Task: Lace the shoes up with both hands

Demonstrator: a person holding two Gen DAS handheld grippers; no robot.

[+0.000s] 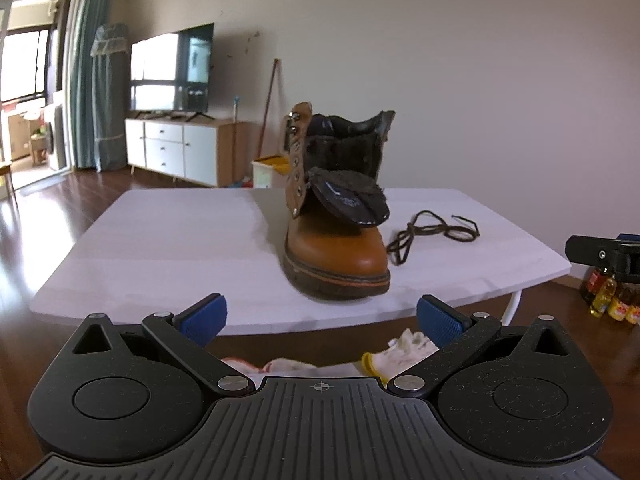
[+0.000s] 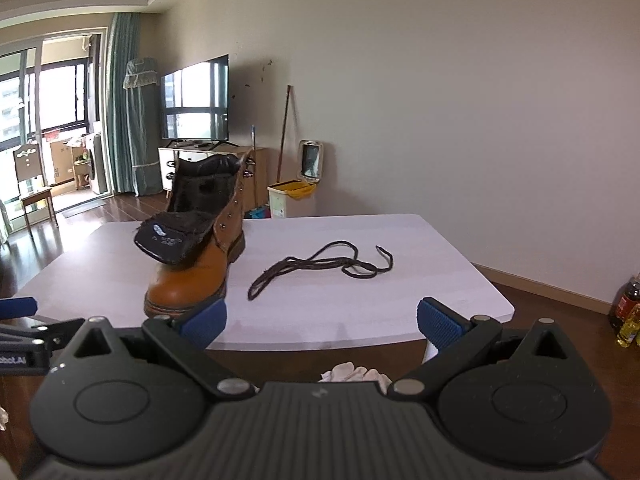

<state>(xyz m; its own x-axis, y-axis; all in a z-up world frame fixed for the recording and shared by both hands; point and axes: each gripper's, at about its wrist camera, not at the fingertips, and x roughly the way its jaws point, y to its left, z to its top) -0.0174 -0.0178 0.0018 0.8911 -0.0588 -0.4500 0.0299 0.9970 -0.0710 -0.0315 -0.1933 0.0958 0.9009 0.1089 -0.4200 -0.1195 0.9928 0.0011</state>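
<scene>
where the white tabletop (image 1: 160,248) is widest, a tall brown leather boot with a dark rubber sole (image 1: 340,248) stands upright with its toe pointing at the cameras. its dark fuzzy tongue (image 1: 348,198) flops forward over the toe, and no lace runs through the metal eyelets (image 1: 297,160) on its side. a dark brown shoelace (image 2: 320,264) lies loose and curly on the tabletop just beside the boot, not touching it.

the left tool (image 1: 322,320) hangs in front of the near edge of the tabletop, facing the boot. its two blue pads are wide apart and nothing is between them. the right tool (image 2: 322,320) hangs in front of the same edge, facing the shoelace, with its blue pads wide apart too and nothing in them.

white cloth gloves (image 1: 400,350) lie low down under the tools. farther back are a flat tv (image 1: 172,76) on a white cabinet (image 1: 176,144), a bin with a yellow bag (image 2: 290,196), and yellow oil bottles (image 1: 612,300) on the wooden floor.
</scene>
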